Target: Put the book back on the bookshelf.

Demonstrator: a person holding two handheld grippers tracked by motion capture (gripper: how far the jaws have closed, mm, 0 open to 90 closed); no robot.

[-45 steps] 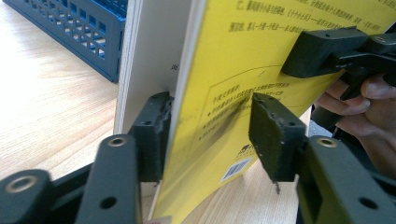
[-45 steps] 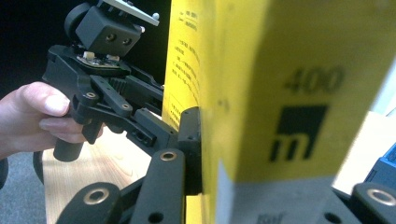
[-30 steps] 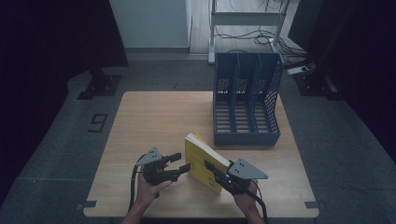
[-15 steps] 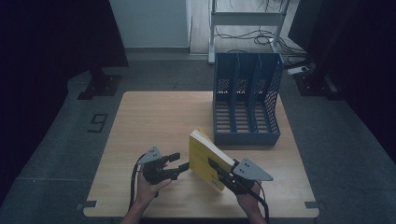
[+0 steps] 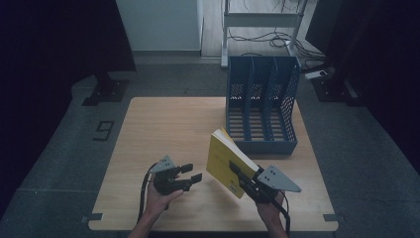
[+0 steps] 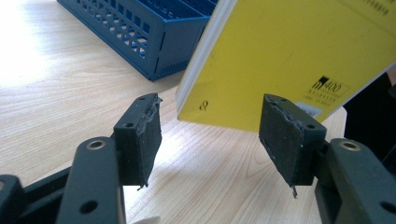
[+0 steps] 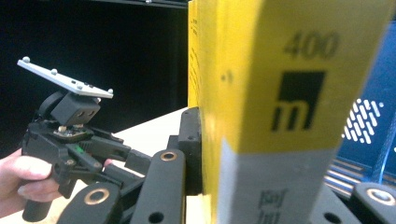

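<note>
High view: yellow book [image 5: 225, 161] held tilted above the worktop [image 5: 163, 124], just in front of the blue file rack [image 5: 262, 106], nearer its left compartment. Right hand-held gripper [image 5: 241, 174] is clamped on the book's lower edge near the spine corner. Left hand-held gripper [image 5: 194, 173] sits just left of the book, apart from it, jaws spread with nothing between them; they have just been closing a little.

Left gripper view: two black pads [image 6: 142, 135] stand wide, the book's cover [image 6: 280, 60] beyond them and untouched. Rack corner [image 6: 154, 28] lies behind the book. Bare wood under the jaws.

Right gripper view: book spine [image 7: 275, 107] fills the middle, squeezed between the jaws at the bottom; near focus is soft, so exact pad contact is probably on both covers but hard to confirm. The left hand-held gripper [image 7: 135, 161] and the hand [image 7: 28, 179] holding it show to the left of the book.

Judgement: step in hand looks like getting the book upright for a rack slot. To do it well, keep the right grip firm, bring the book vertical with spine parallel to the dividers, use the left jaws to steady the free edge, then lower it straight in so the corners do not catch the mesh.
</note>
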